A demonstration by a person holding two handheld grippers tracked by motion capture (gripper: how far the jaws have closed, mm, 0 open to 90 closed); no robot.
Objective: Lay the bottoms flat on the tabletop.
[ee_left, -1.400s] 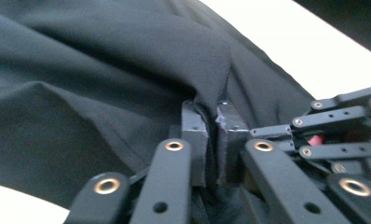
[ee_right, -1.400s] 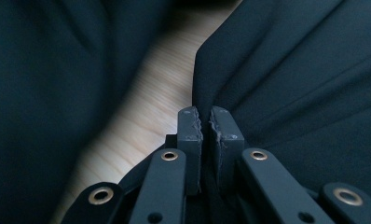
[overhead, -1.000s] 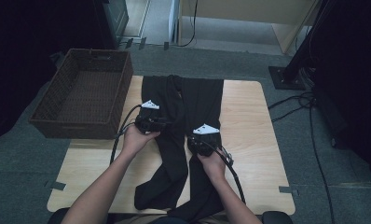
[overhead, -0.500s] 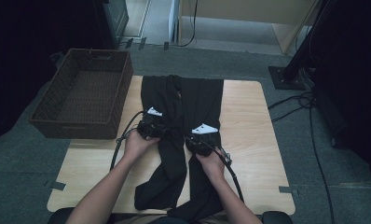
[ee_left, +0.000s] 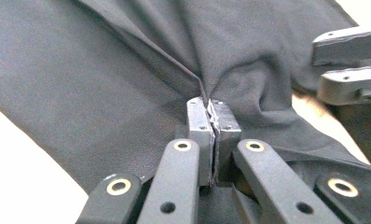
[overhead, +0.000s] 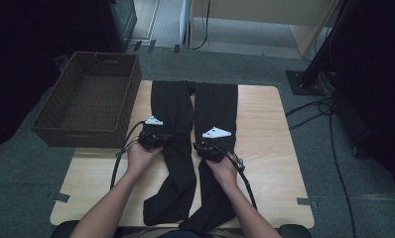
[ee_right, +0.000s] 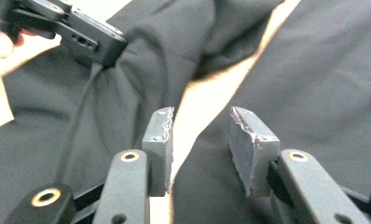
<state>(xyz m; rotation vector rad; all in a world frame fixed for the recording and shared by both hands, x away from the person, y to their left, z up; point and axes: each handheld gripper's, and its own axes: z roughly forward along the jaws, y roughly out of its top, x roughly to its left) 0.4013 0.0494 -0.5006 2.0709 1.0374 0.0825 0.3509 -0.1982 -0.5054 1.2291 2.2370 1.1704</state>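
Black trousers point(overhead: 213, 109) lie flat on the wooden table point(overhead: 265, 129), both legs stretched lengthwise side by side. In the high view my left gripper point(overhead: 161, 135) rests on the left leg and my right gripper point(overhead: 201, 144) on the right leg, near the middle of the garment. The left gripper point(ee_left: 213, 105) is shut, pinching a raised fold of the trousers point(ee_left: 104, 84); creases run out from the pinch. My right gripper point(ee_right: 200, 126) is open, with its jaws straddling the strip of table between the two legs of the trousers point(ee_right: 323, 84), holding nothing.
A brown wicker basket point(overhead: 81, 130) stands at the table's left edge, with nothing inside. Bare wood lies right of the trousers. Cables point(overhead: 329, 129) cross the carpet at the right. The other gripper shows at the upper right point(ee_left: 346, 60) and upper left point(ee_right: 76, 32).
My left gripper has slid a little toward the person and to the left with the cloth pinched in it. The right gripper has barely moved.
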